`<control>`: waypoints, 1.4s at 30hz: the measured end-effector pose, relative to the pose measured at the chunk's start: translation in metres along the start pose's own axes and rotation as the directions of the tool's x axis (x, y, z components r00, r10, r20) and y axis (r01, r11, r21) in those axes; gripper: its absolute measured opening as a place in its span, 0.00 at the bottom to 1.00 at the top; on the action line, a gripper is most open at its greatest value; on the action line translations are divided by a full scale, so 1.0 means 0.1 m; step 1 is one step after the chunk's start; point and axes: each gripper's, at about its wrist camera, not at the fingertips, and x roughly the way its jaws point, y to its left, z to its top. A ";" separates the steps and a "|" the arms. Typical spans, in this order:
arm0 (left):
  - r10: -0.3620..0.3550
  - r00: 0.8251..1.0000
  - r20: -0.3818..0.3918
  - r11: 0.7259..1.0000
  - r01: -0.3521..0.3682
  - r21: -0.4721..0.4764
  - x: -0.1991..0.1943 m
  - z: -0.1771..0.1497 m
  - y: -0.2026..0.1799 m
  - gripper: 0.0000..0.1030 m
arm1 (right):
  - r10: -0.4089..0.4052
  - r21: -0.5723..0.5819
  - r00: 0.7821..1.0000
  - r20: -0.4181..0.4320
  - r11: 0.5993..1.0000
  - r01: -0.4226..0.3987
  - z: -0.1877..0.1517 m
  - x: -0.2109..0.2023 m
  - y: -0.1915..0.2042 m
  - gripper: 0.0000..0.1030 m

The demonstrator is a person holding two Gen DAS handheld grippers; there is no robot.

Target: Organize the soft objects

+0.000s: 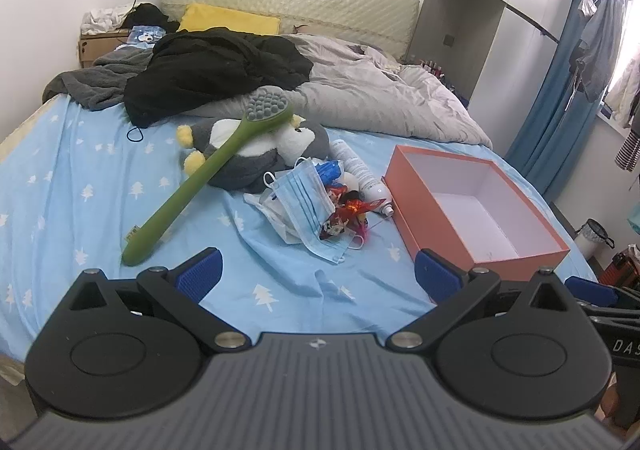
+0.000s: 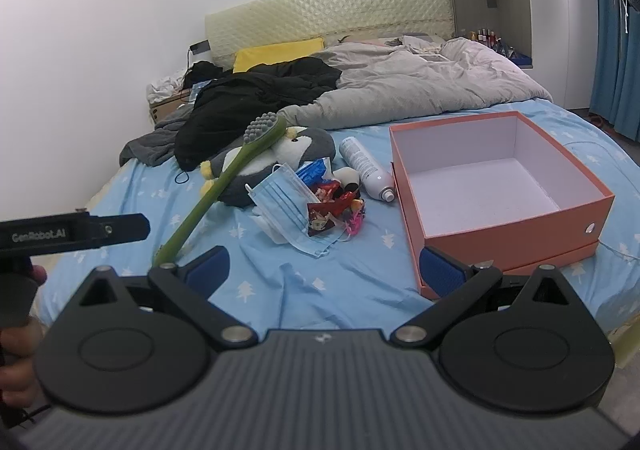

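So you are looking at one plush penguin (image 1: 256, 154) with one green brush (image 1: 200, 178) lying across it, one blue mask (image 1: 308, 206), one white spray can (image 1: 360, 170), a few snack packets (image 1: 344, 214) and one open orange box (image 1: 476, 206), all sitting on the blue sheet (image 1: 60, 178). You are holding the left gripper (image 1: 318, 274) and right gripper (image 2: 324, 270) with jaws spread fully apart, gripping and touching nothing. Seen from the right wrist, the left gripper's side is showing "GenRobot.AI".
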 end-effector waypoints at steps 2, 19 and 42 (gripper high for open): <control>-0.001 1.000 0.000 1.000 0.001 -0.001 0.00 0.00 0.01 1.00 | 0.001 0.001 1.000 0.000 1.000 -0.001 -0.01 0.00 0.00 1.00; 0.004 1.000 -0.001 1.000 -0.004 -0.001 0.02 -0.03 0.01 1.00 | -0.005 0.010 1.000 -0.012 1.000 0.005 -0.02 0.04 0.02 1.00; 0.014 1.000 -0.009 1.000 -0.014 -0.006 0.11 -0.12 0.10 1.00 | -0.002 0.012 0.999 -0.035 1.000 0.003 -0.02 0.08 0.01 1.00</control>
